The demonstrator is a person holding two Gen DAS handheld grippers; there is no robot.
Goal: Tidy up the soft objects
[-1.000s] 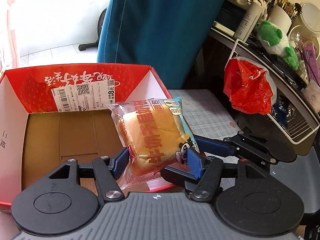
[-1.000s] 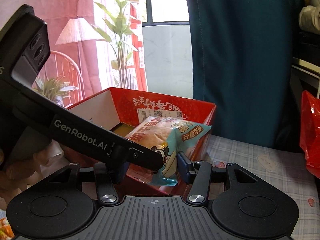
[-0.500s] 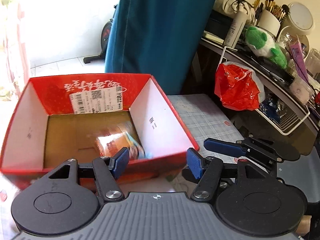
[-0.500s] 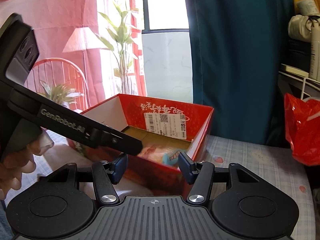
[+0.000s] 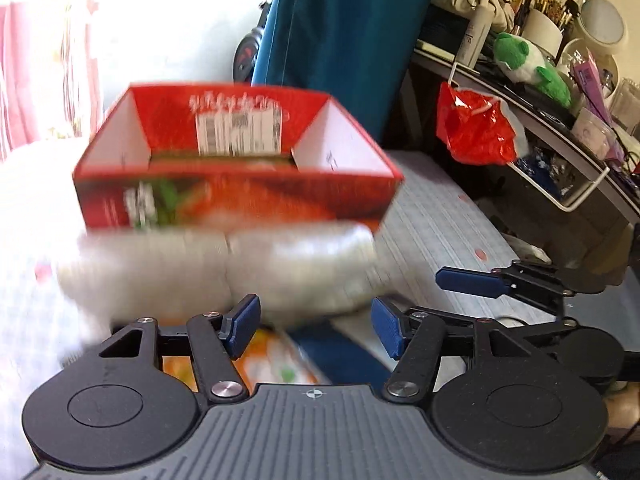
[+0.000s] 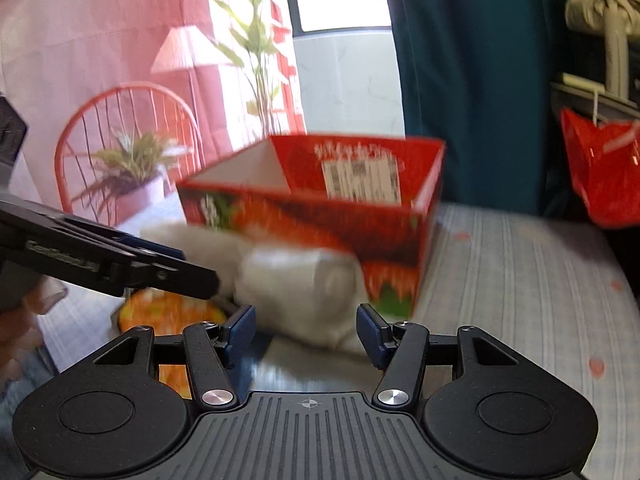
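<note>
White rolls (image 6: 296, 280) (blurred) touching red box (image 6: 320, 224)

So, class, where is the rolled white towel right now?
In both wrist views the white towel lies on the table against the near wall of the red box.

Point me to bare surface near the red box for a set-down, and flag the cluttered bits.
Free: the checked cloth right of the red box, out toward the red bag. Crowded: in front of the box, where white rolled bundles and an orange packet lie, with both grippers, left gripper and right gripper, open there.
</note>
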